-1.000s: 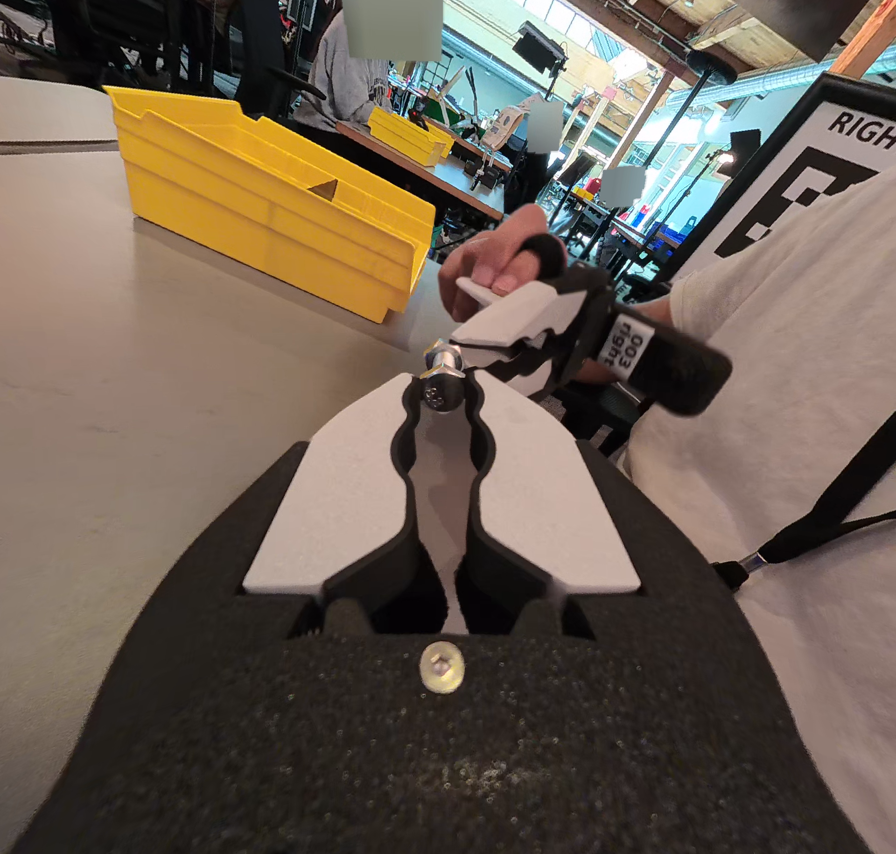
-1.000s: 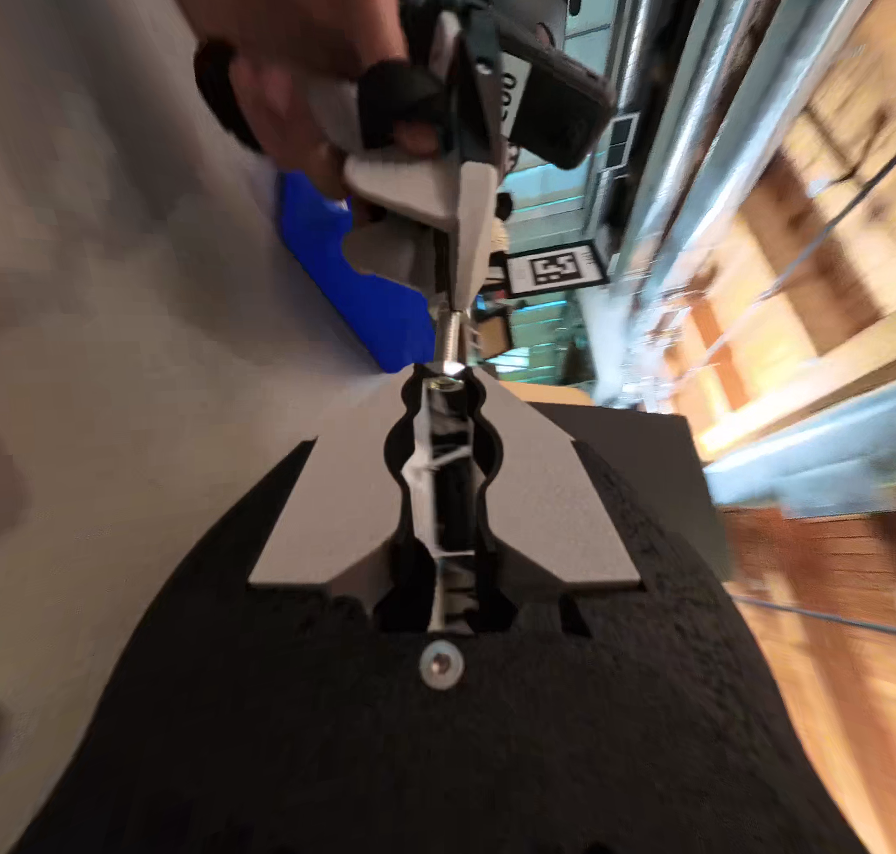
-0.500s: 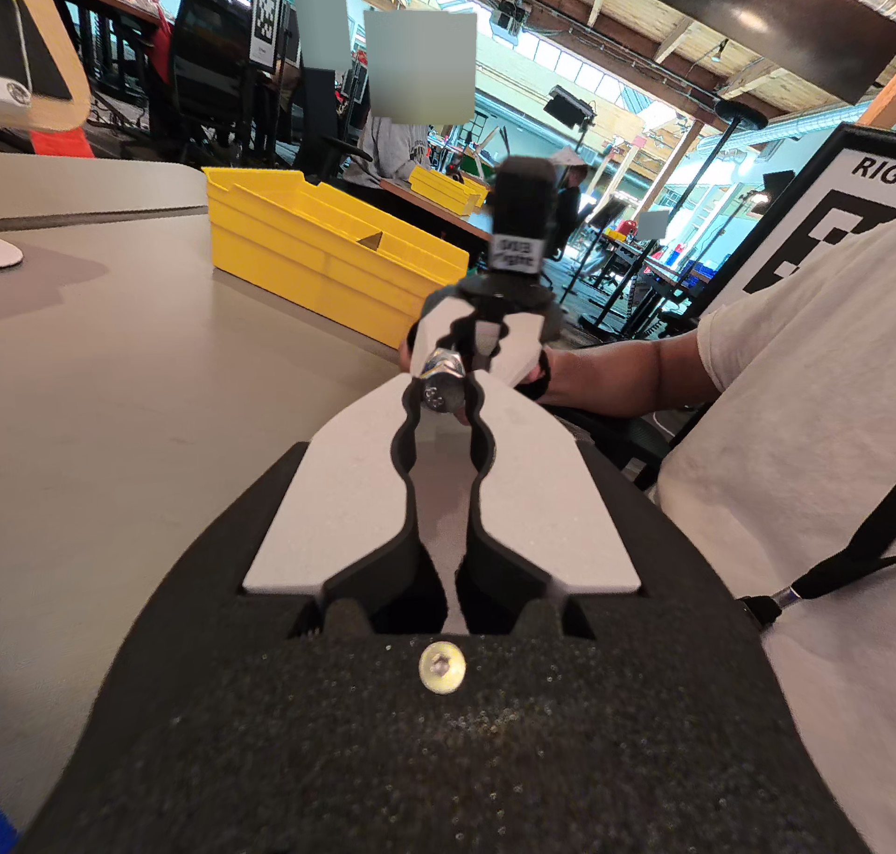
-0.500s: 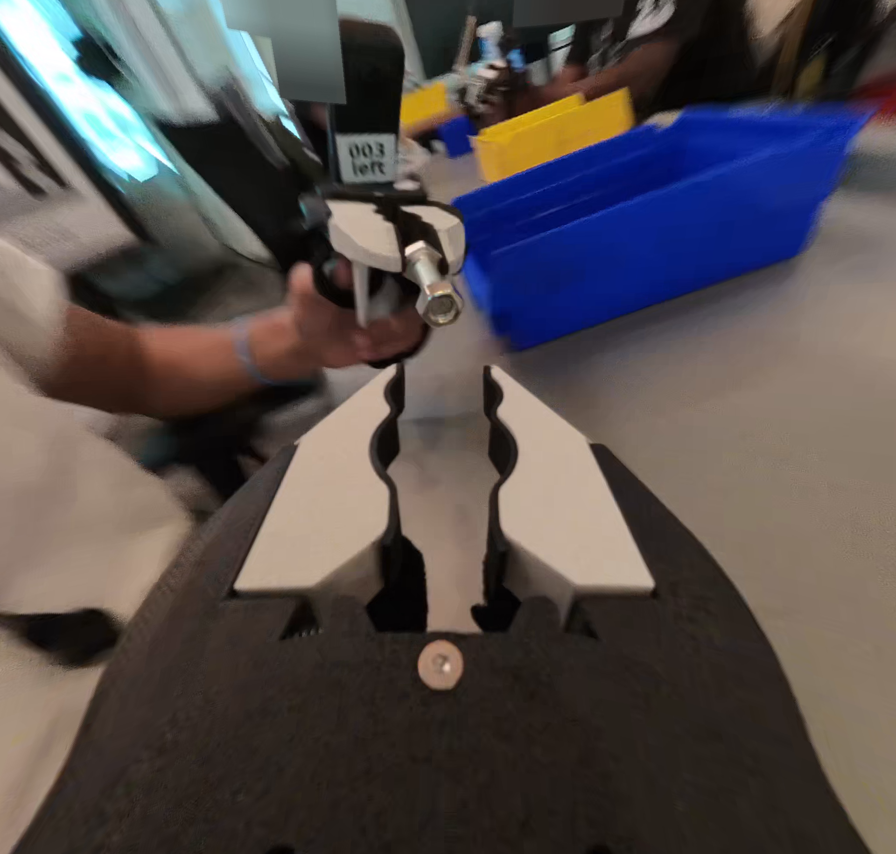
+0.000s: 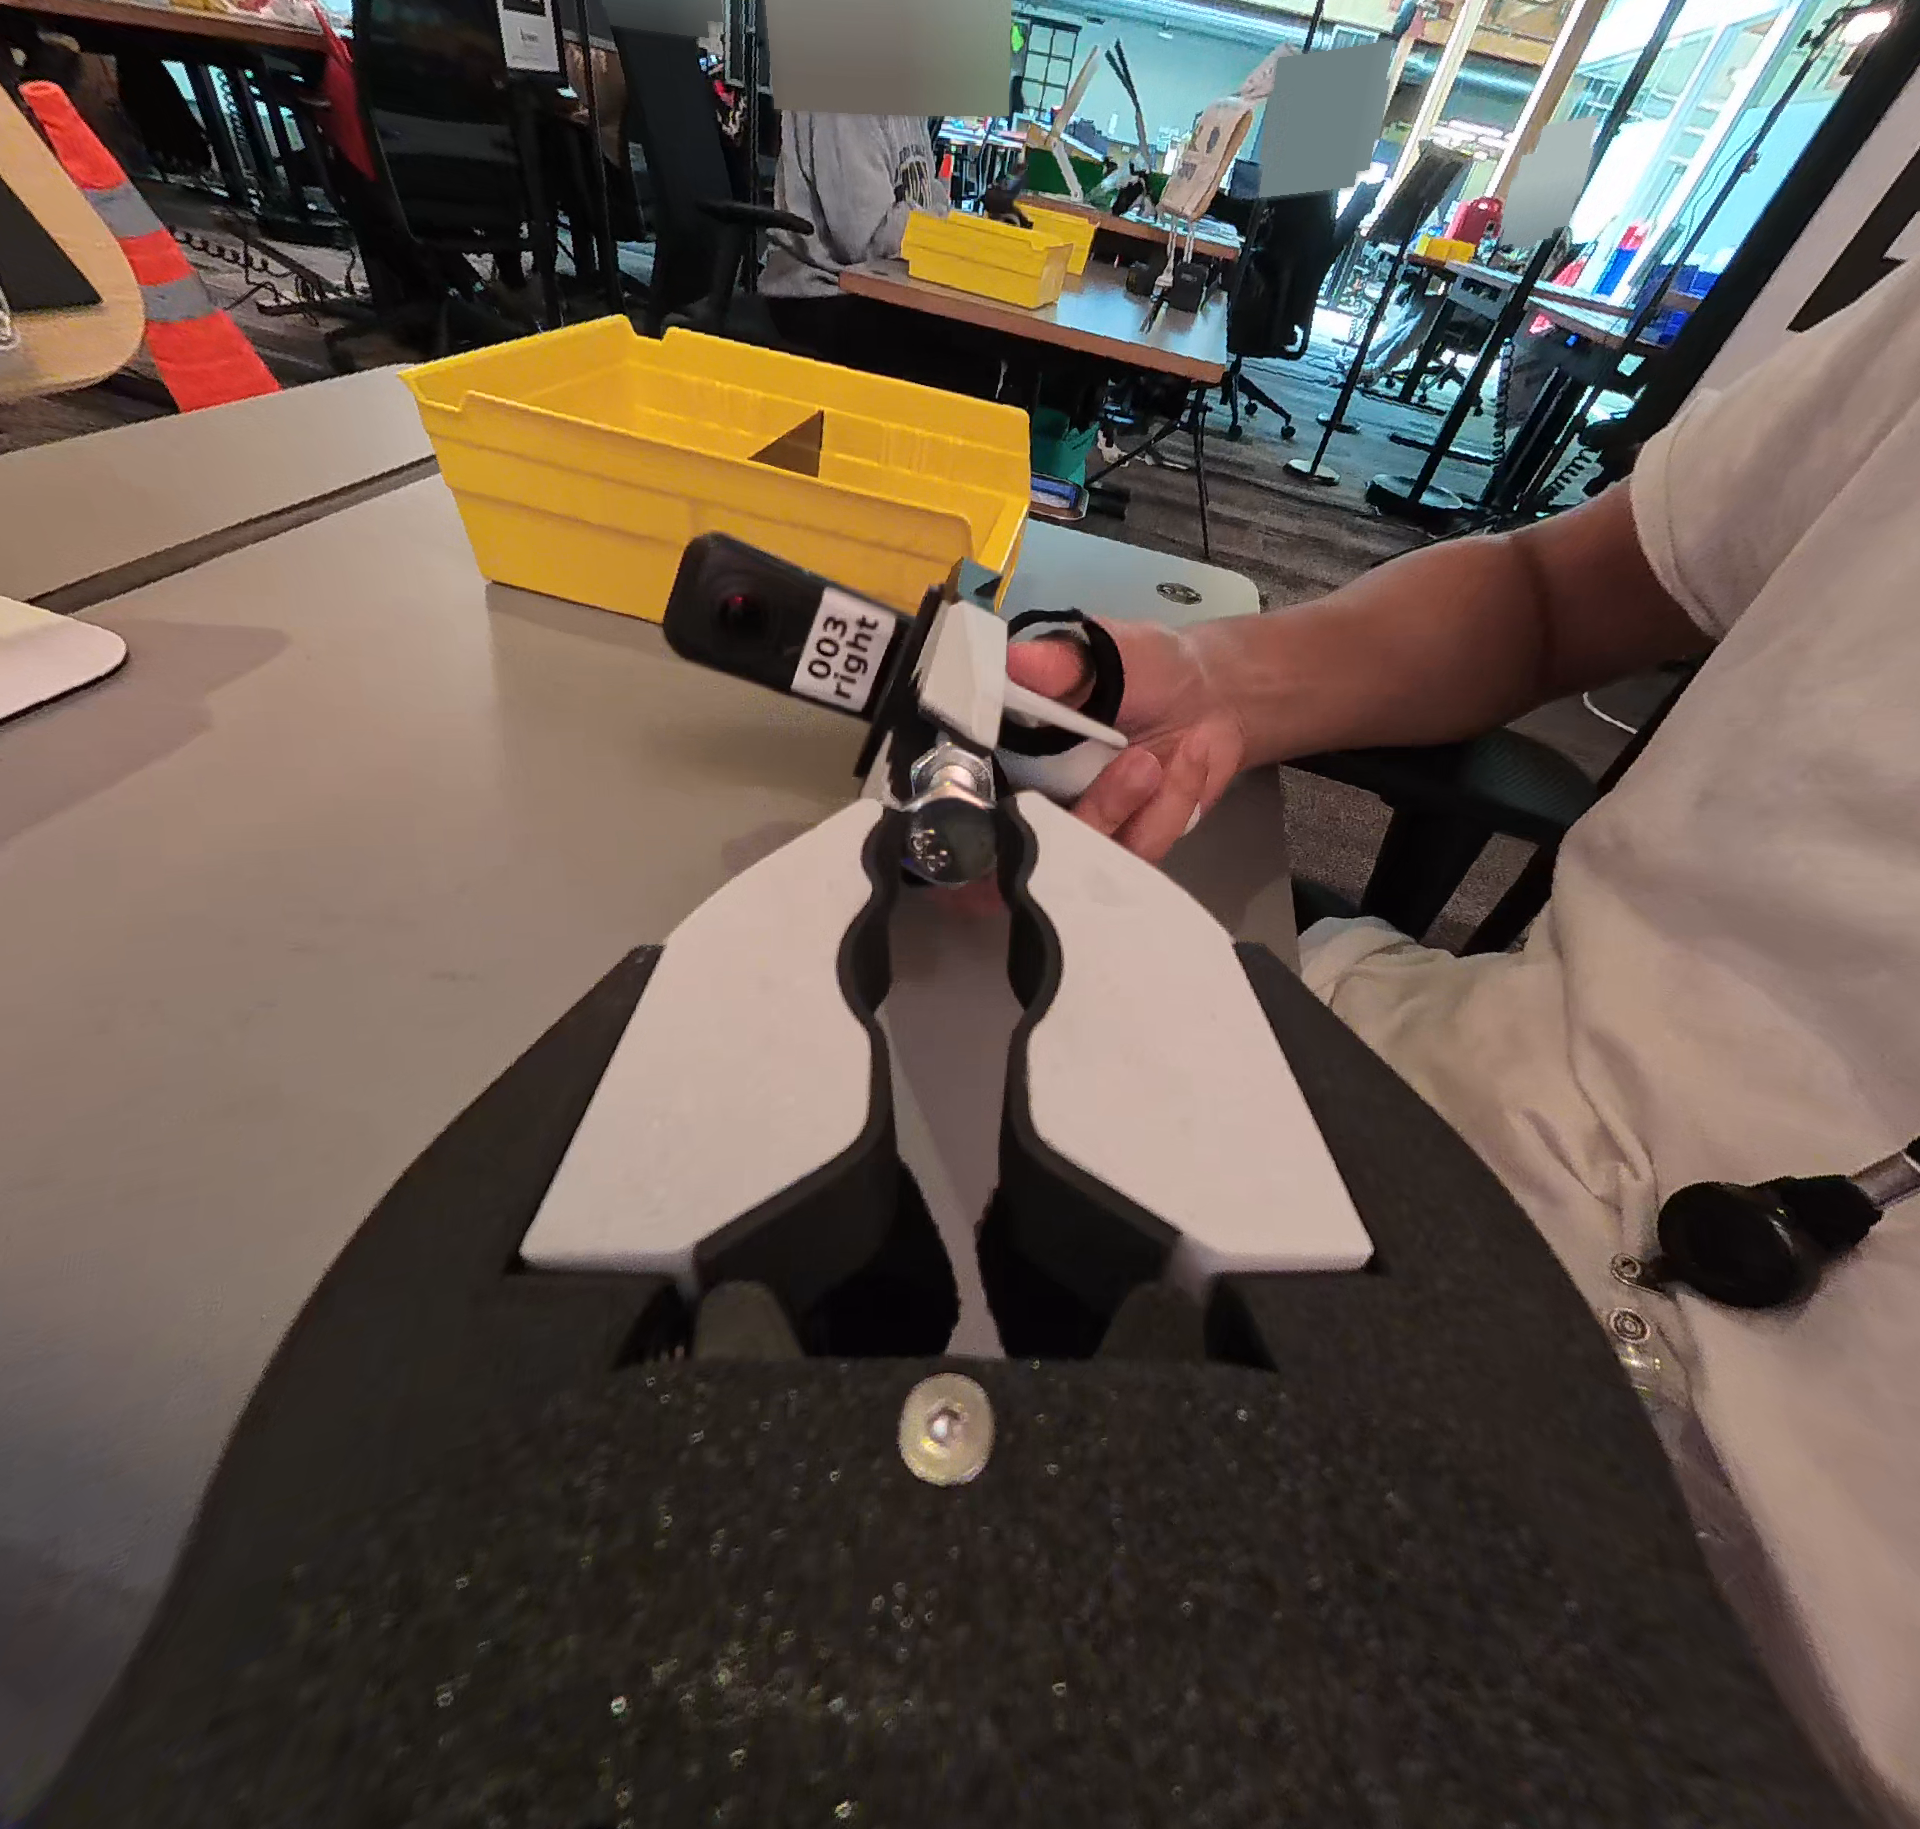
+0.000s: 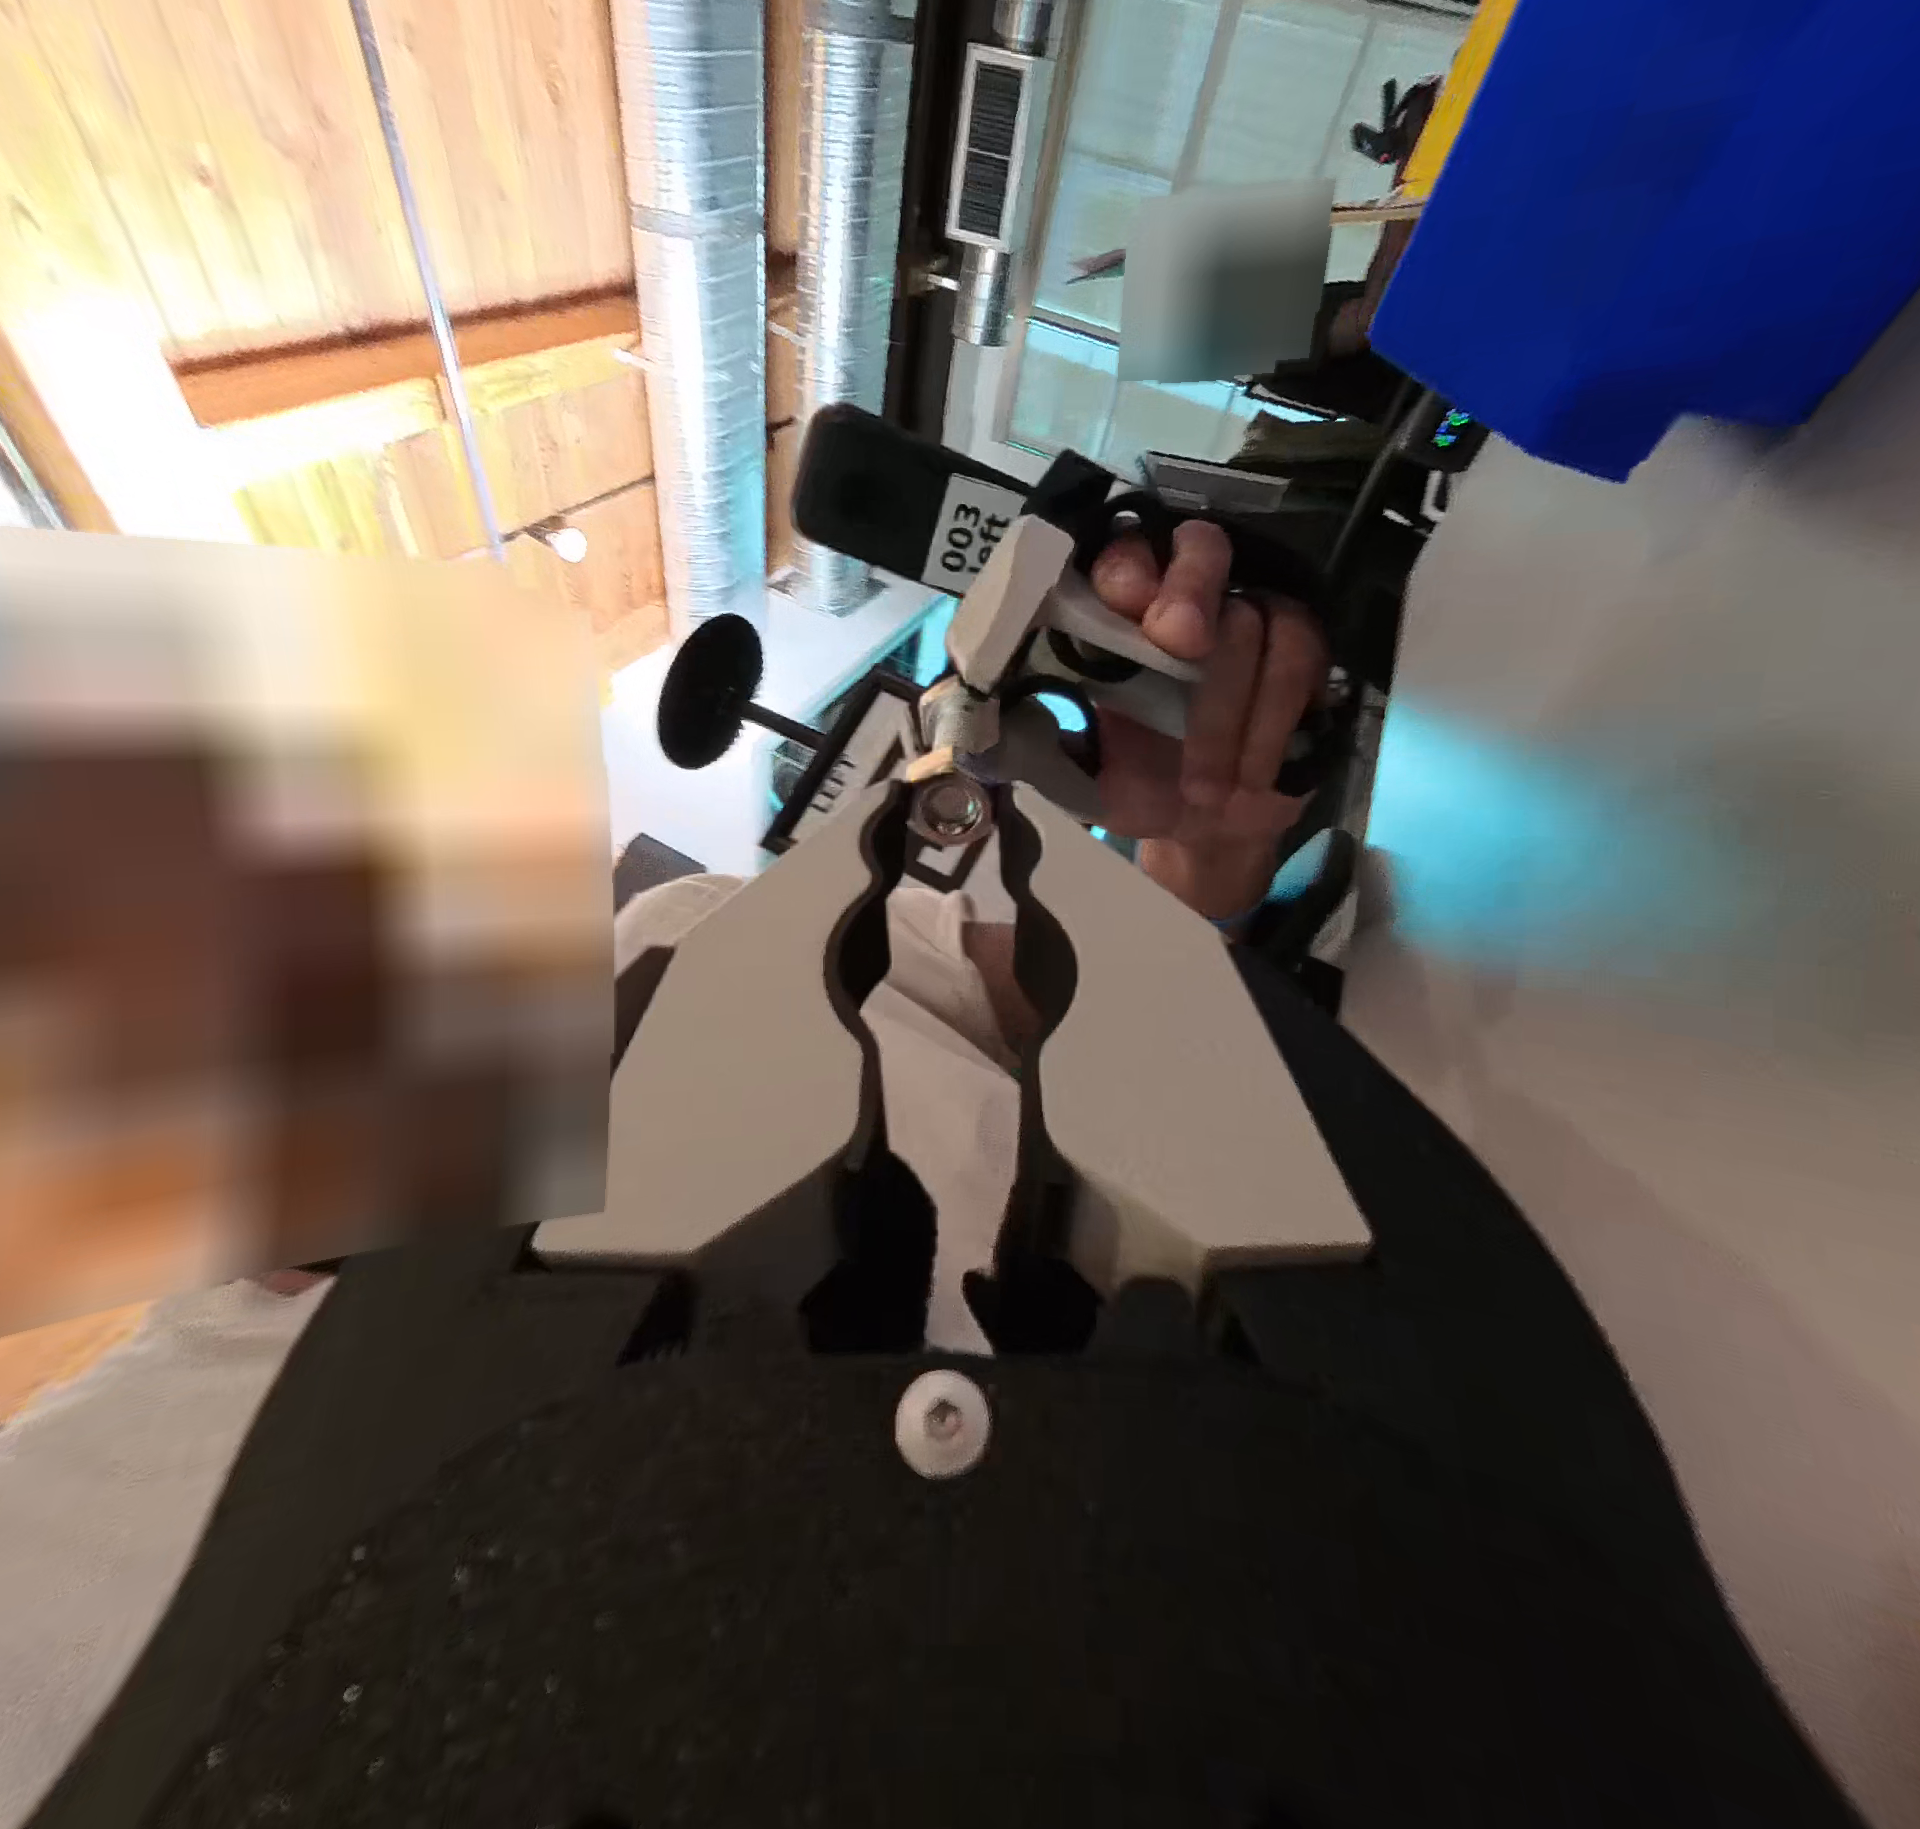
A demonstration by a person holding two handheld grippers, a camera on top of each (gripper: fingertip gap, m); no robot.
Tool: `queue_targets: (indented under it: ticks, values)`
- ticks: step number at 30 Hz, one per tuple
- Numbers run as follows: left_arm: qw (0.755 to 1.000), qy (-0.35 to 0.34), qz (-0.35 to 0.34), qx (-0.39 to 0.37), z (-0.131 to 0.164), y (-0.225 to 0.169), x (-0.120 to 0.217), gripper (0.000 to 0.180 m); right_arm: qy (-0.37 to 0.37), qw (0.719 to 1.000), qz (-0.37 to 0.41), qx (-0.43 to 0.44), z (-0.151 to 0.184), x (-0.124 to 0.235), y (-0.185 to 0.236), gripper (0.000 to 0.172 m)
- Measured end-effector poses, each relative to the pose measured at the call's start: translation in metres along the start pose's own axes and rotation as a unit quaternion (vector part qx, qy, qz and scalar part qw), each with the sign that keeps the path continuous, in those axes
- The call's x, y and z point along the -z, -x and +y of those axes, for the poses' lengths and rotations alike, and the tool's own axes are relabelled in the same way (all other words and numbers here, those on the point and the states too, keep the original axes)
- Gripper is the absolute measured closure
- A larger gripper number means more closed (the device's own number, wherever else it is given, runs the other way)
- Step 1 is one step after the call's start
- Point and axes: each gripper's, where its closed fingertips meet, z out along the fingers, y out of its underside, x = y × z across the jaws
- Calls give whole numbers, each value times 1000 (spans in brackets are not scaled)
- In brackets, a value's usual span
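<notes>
My left gripper [image 5: 948, 829] is shut on the head of a silver bolt [image 5: 954, 849] and holds it above the grey table [image 5: 312, 844]. The bolt's shaft points away from me and carries a silver nut [image 5: 951, 769]. My right gripper [image 6: 948, 811] meets it head on, rolled onto its side, with its pads shut on the nut [image 6: 948, 823]. In the right wrist view the left gripper's fingers [image 6: 1003, 595] hold the bolt's far end just beyond the nut. A person's hands hold both grippers.
A yellow bin [image 5: 623, 491] stands on the table behind the grippers. A blue bin [image 6: 1662, 169] fills the upper right of the right wrist view. The person's white shirt [image 5: 1714, 896] is close on the right. An orange cone [image 5: 156, 273] stands on the floor beyond the table. My two grippers' fingertips are within a few centimetres of each other.
A second ago the right gripper held the nut. Half a second ago it had let go and stood open, clear of the bolt. Now it is rolled over and shut on the nut again.
</notes>
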Motion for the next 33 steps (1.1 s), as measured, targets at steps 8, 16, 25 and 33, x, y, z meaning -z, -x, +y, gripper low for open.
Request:
queue_targets:
  ticks: [8,16,25,33]
  values:
    - [994,-41,68,74,-7,-7,2,163,107,833,213,499,5,-4,10,155]
    - [984,-49,131,114,-9,-20,2,163,193,164,381,889,12,-2,20,155]
    - [987,-50,102,111,-9,-10,3,163,125,231,392,882,-2,6,24,137]
    - [996,-57,-6,61,-13,18,17,163,27,913,179,365,-7,5,-2,131]
